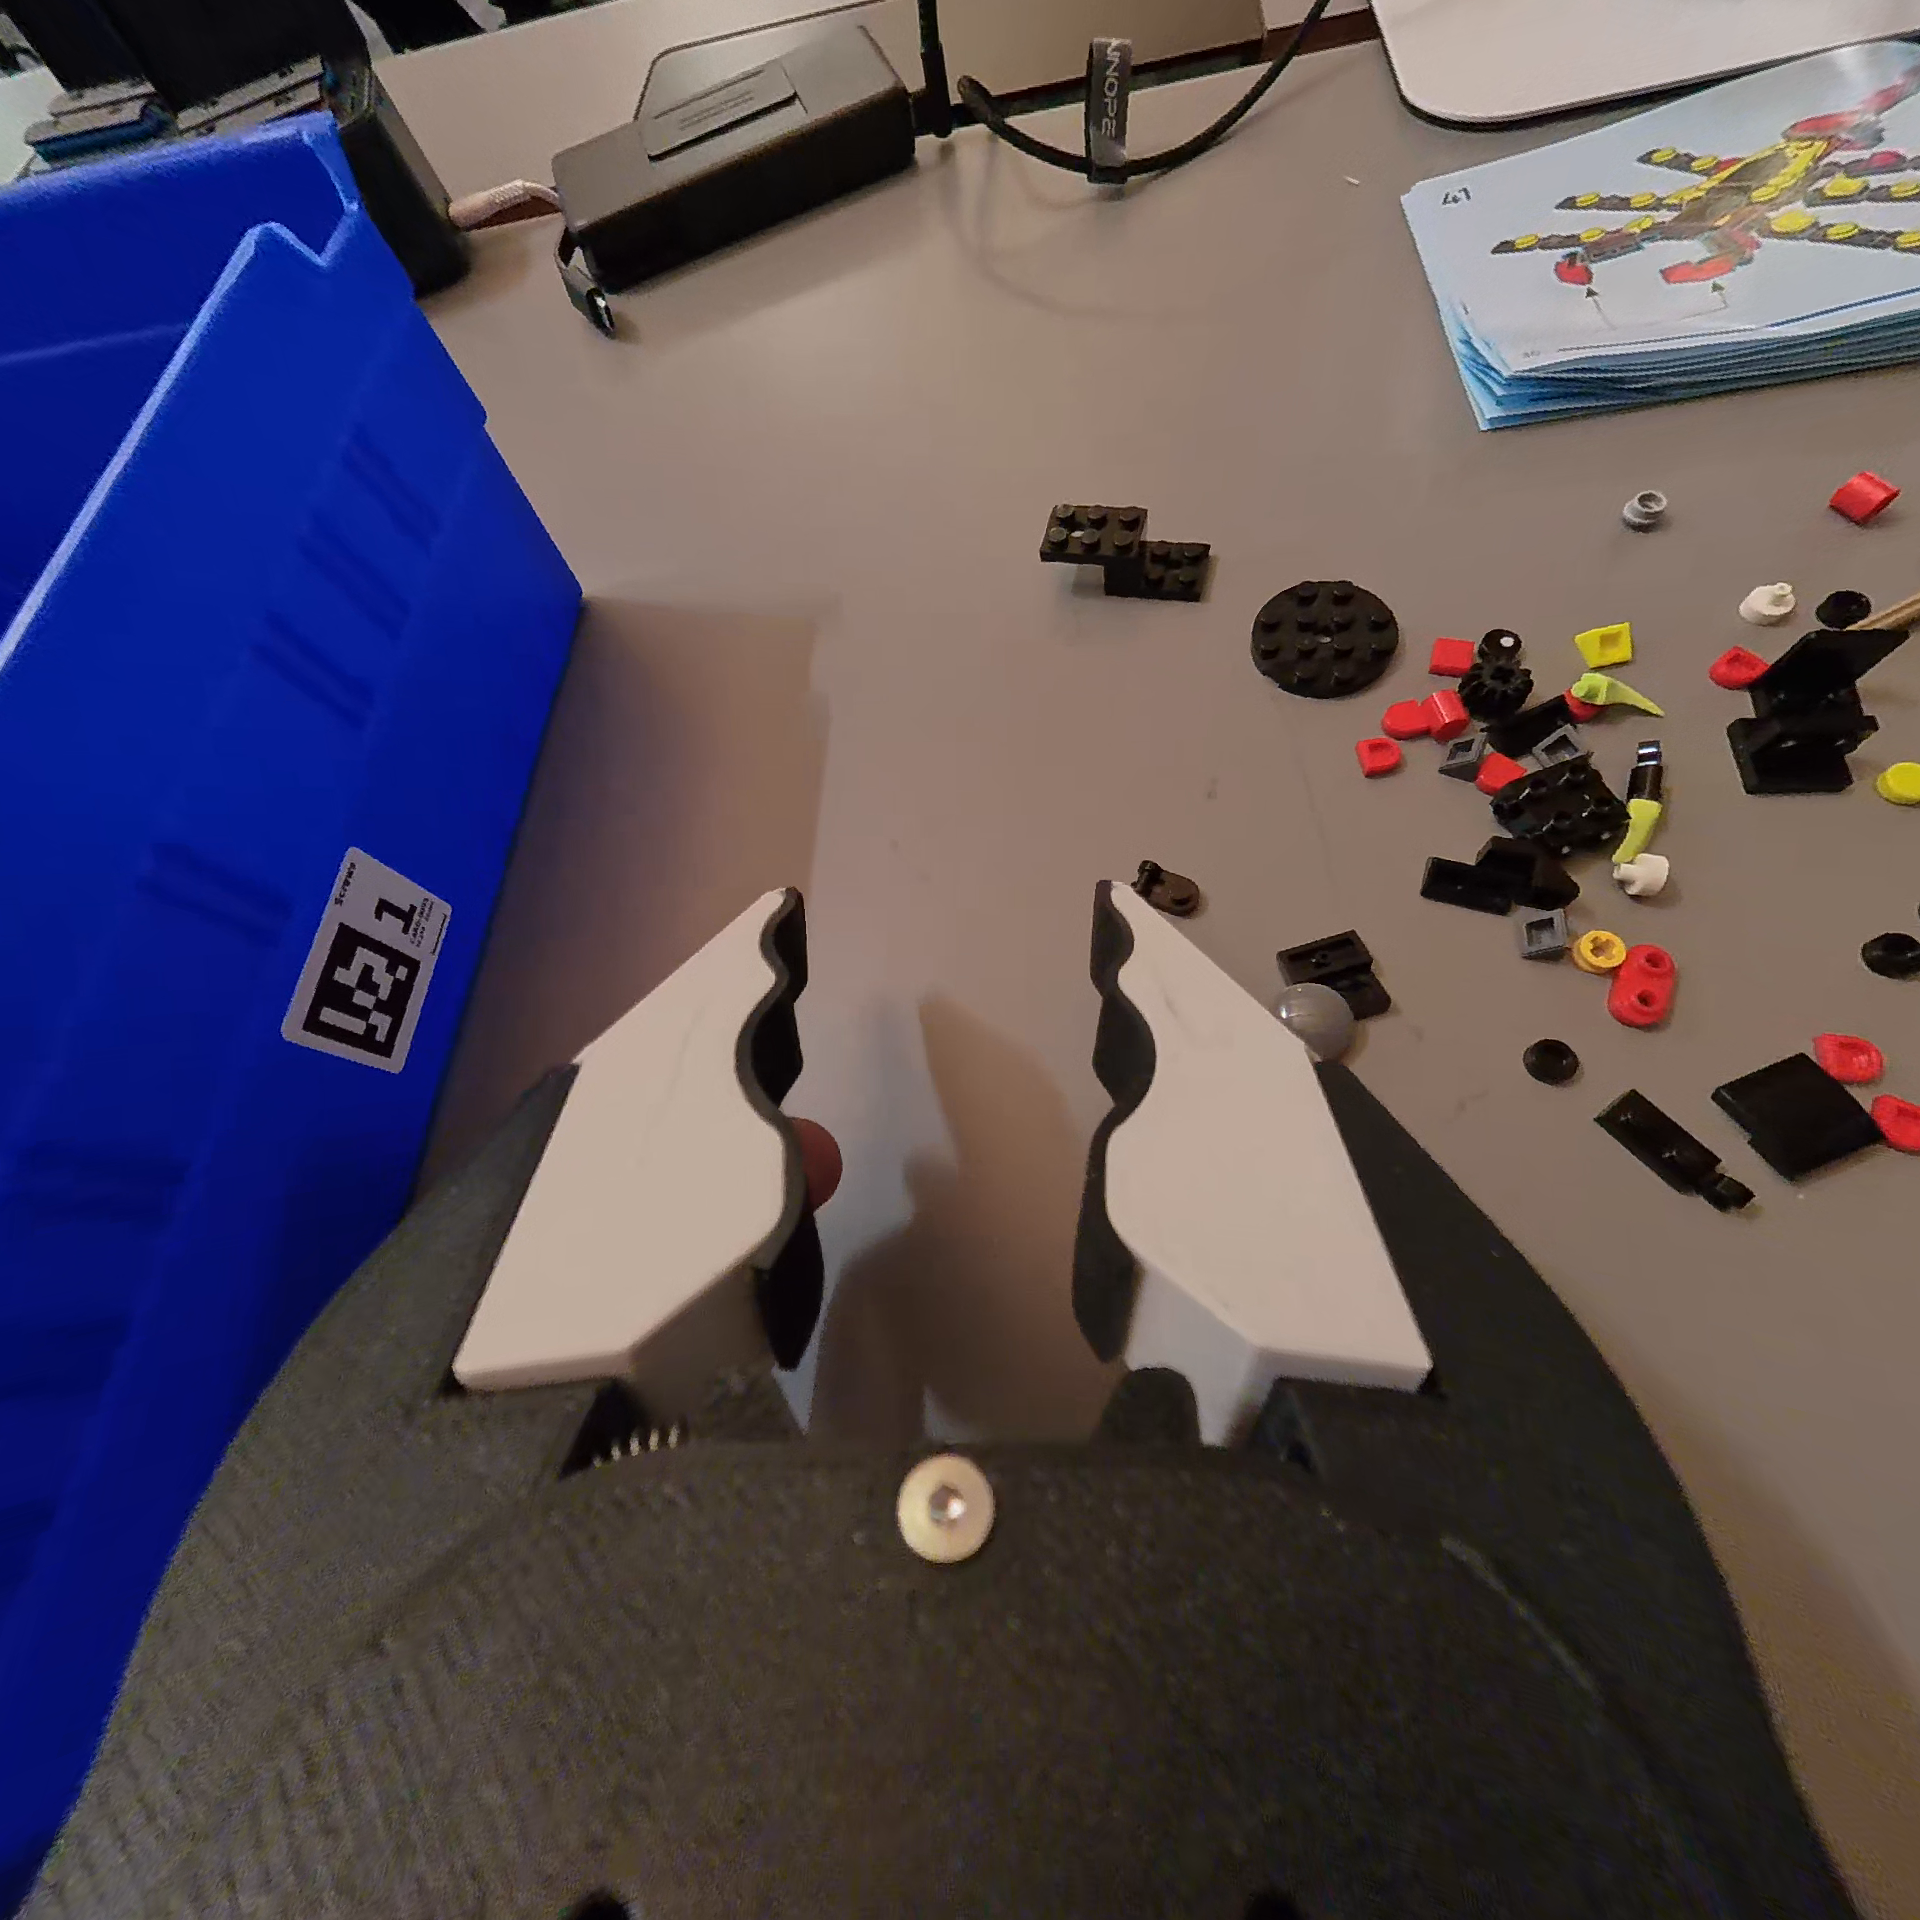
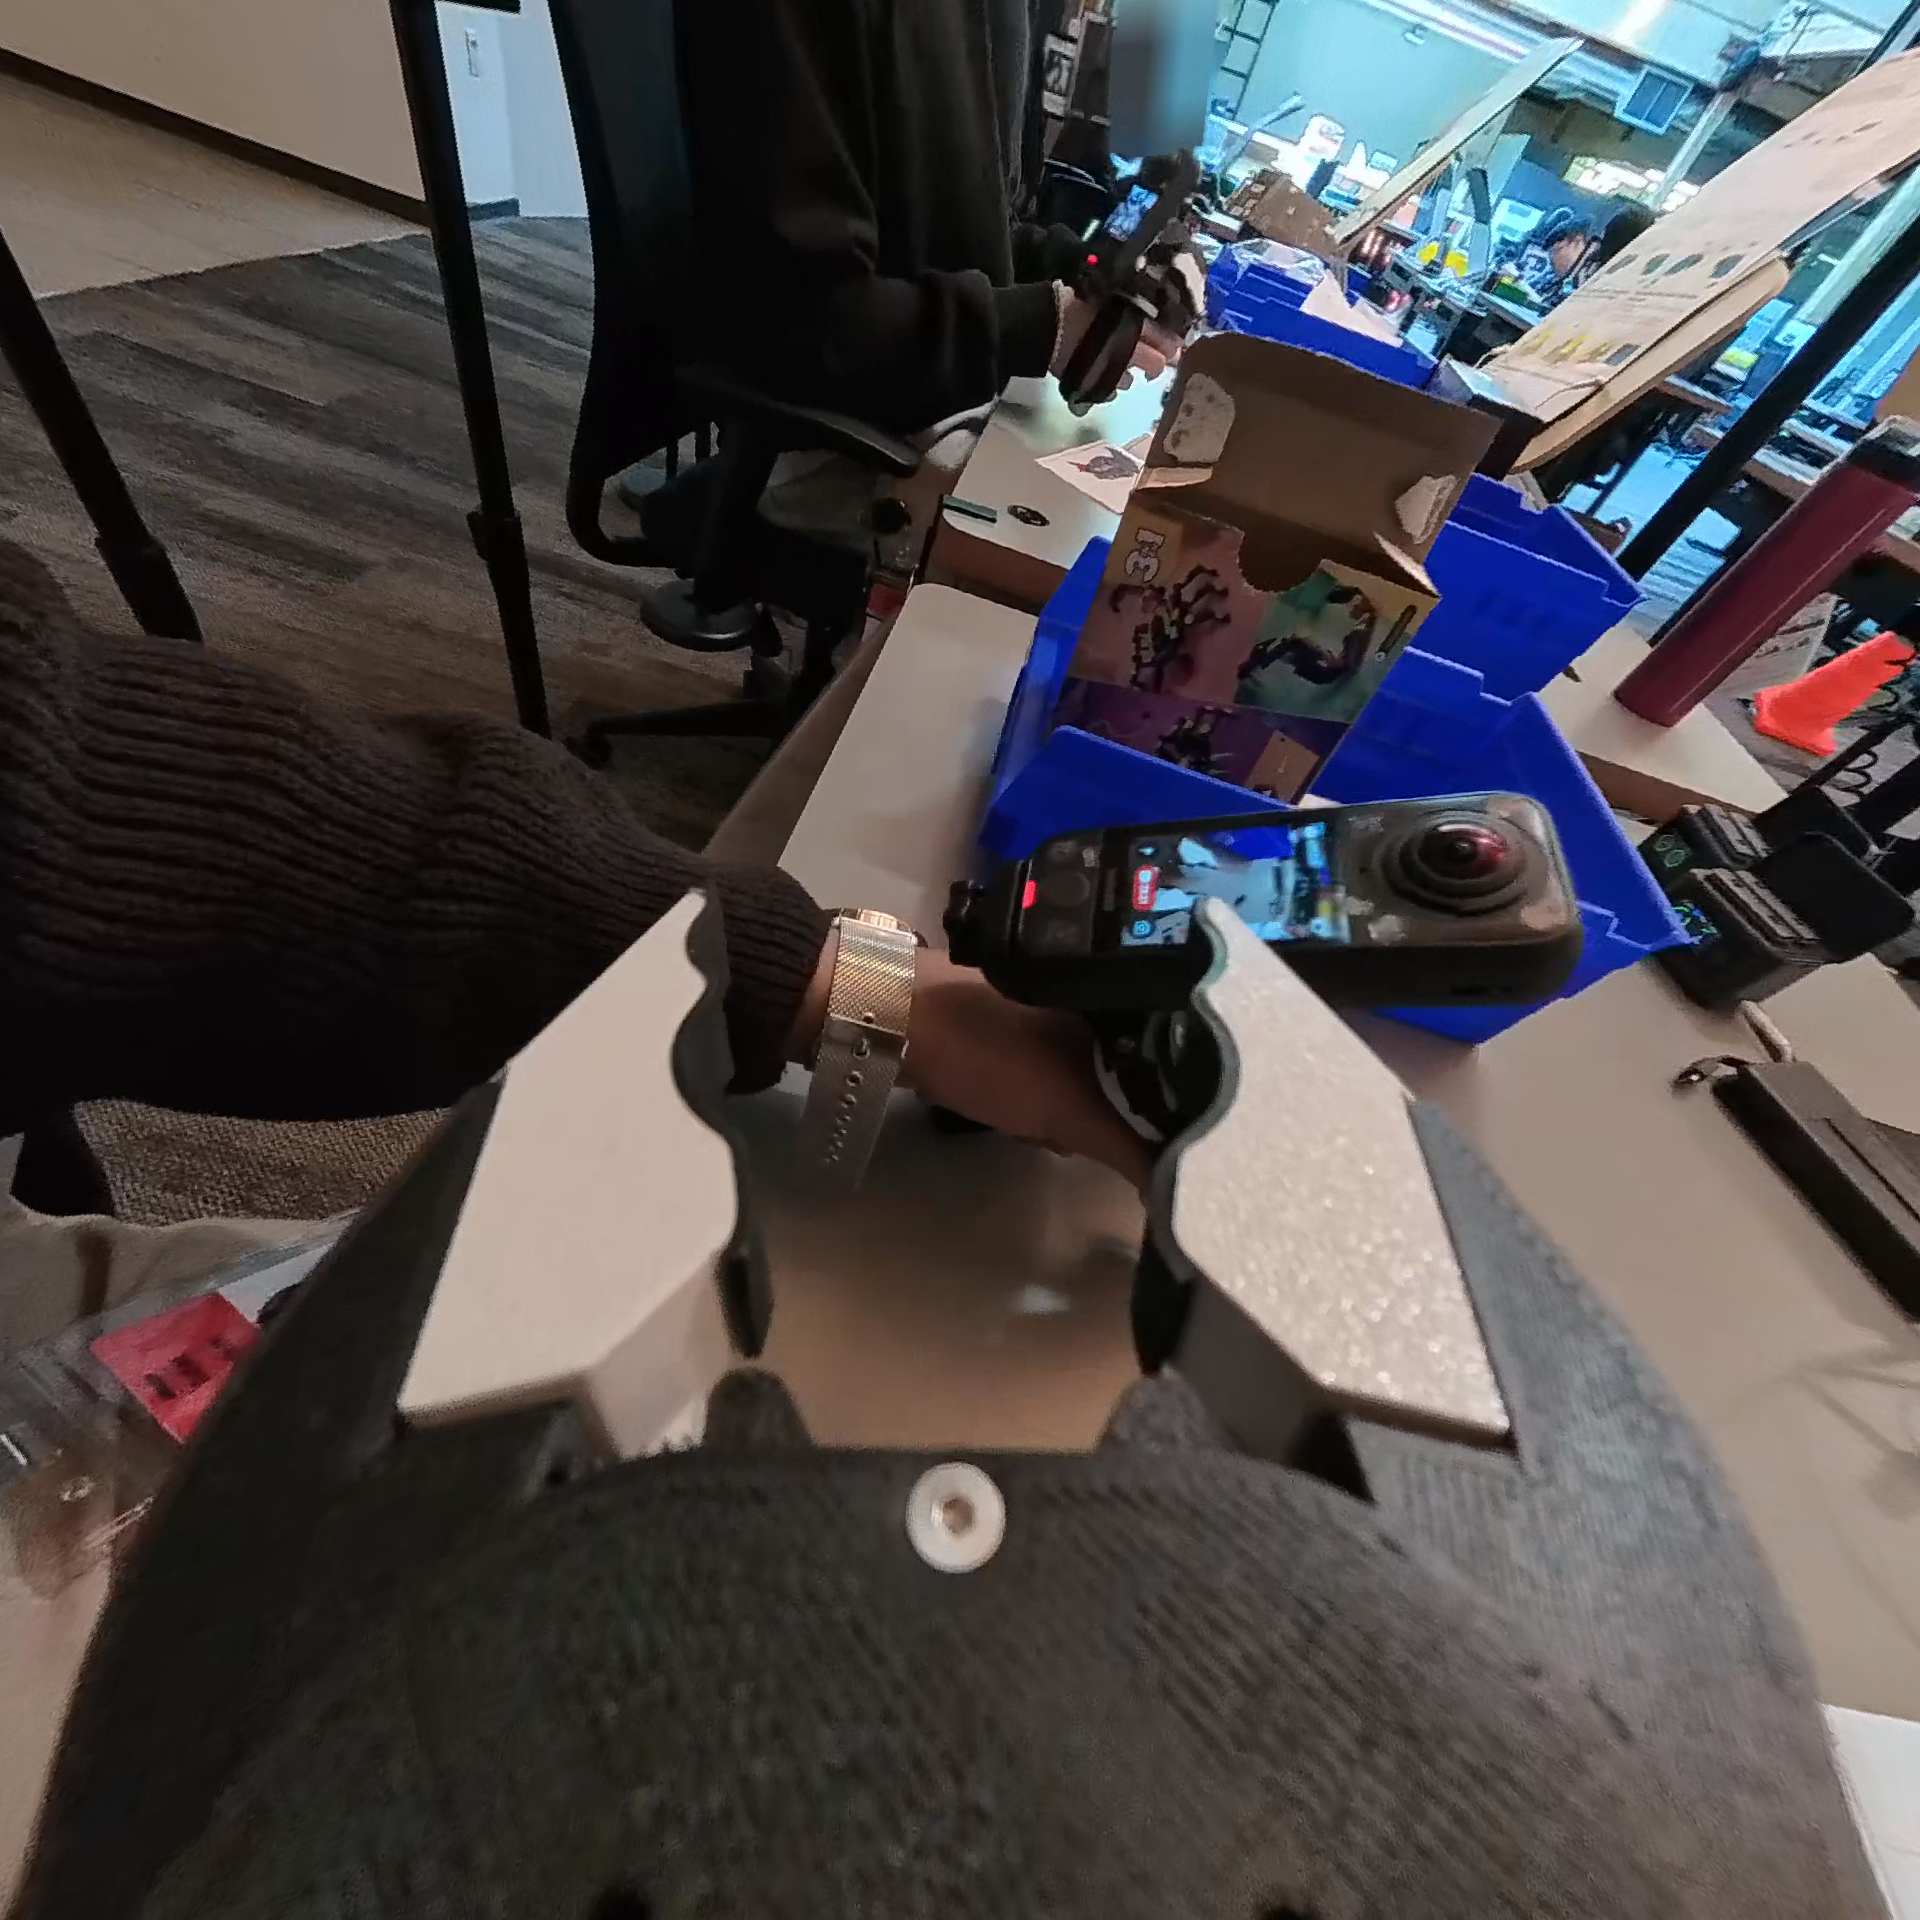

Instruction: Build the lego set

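**Both grippers agape, bricks waiting beside the bin**

Our left gripper (image 1: 948, 914) hangs above the grey table (image 1: 935, 416) with its jaws spread wide and nothing between them. The blue bin (image 1: 260, 623) stands just to its left. Away from the bin, past the gripper, we see the loose lego pieces (image 1: 1558, 790) scattered in black, red and yellow; a black stepped plate assembly (image 1: 1127, 551) and a round black plate (image 1: 1325, 636) lie nearest the bin. The instruction booklet (image 1: 1683, 270) lies beyond the pieces.

Our right gripper (image 2: 956, 914) is likewise parted and empty, aimed at the hand (image 2: 997, 1060) holding the other gripper's camera (image 2: 1288, 894). The opened lego box (image 2: 1247, 623) stands inside the bin (image 2: 1507, 748).
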Tool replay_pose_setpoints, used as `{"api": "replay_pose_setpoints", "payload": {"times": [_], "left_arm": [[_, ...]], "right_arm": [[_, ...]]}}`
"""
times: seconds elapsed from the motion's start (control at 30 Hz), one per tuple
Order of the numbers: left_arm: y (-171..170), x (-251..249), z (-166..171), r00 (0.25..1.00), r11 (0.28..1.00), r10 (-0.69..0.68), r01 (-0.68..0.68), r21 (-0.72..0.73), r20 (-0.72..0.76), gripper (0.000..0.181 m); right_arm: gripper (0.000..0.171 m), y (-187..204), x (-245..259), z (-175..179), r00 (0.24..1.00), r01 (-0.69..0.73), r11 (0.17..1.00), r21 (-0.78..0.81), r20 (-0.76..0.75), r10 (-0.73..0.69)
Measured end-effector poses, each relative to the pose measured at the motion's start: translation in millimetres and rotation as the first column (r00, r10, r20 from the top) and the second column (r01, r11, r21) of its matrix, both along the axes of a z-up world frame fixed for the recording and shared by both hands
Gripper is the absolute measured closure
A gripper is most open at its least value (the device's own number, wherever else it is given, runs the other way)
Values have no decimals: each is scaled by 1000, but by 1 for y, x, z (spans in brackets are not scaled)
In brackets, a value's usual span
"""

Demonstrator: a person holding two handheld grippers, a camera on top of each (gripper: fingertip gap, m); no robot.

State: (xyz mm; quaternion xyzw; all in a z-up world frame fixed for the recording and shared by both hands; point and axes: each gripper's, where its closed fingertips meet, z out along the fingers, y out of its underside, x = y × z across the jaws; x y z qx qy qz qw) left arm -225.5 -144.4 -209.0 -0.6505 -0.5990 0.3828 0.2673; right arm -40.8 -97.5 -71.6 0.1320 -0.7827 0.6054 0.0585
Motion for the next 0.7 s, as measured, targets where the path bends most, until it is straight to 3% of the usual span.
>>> {"api": "replay_pose_setpoints", "payload": {"times": [0.17, 0.37, 0.7], "left_arm": [[-4, -1, 1, 1000, 999, 24, -24, -29, -11, 124], [1, -2, -1, 1000, 999, 11, -11, 48, 4, 121], [-3, -3, 2, 1000, 996, 13, -11, 87, -24, 135]], "right_arm": [[84, 1, -2, 2, 1000, 5, 1000, -2, 3, -5], [83, 0, -3, 2, 1000, 15, 1000, -4, -6, -15], [83, 1, -9, 4, 999, 42, 999, -12, 5, -42]]}}
